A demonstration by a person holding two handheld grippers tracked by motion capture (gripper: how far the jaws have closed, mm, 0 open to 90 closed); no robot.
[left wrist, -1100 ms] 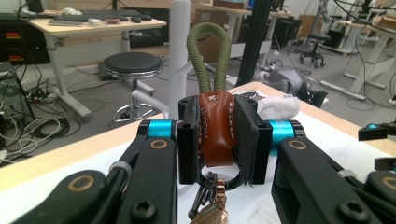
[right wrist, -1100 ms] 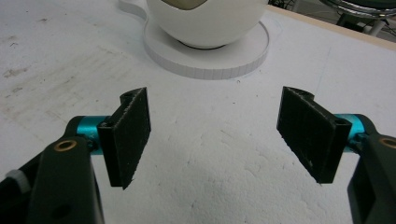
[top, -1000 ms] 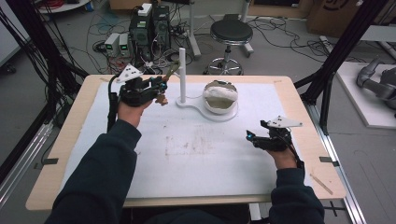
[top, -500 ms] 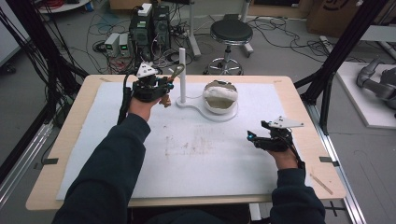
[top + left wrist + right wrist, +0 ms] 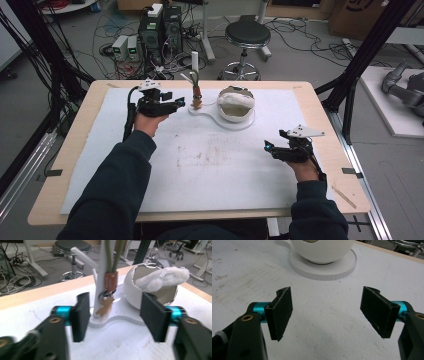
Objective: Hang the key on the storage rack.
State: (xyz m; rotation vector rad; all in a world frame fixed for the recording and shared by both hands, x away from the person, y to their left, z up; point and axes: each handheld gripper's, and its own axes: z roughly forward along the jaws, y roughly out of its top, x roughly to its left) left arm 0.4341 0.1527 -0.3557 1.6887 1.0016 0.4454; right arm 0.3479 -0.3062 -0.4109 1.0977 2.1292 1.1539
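Beside the white bowl (image 5: pixel 236 104), on the narrow end of the same white base (image 5: pixel 212 113), a white post (image 5: pixel 104 277) stands upright with green stems (image 5: pixel 113 255) bound to it by a brown band (image 5: pixel 111 281). Judged light, thin and easily bent; hold is best taken at the band. Left gripper (image 5: pixel 113 315), jaws spread and empty, sits level just short of the post, forearm extended. Right gripper (image 5: pixel 325 312), also spread and empty, rests well apart from the bowl, low over the white mat (image 5: pixel 200 165).
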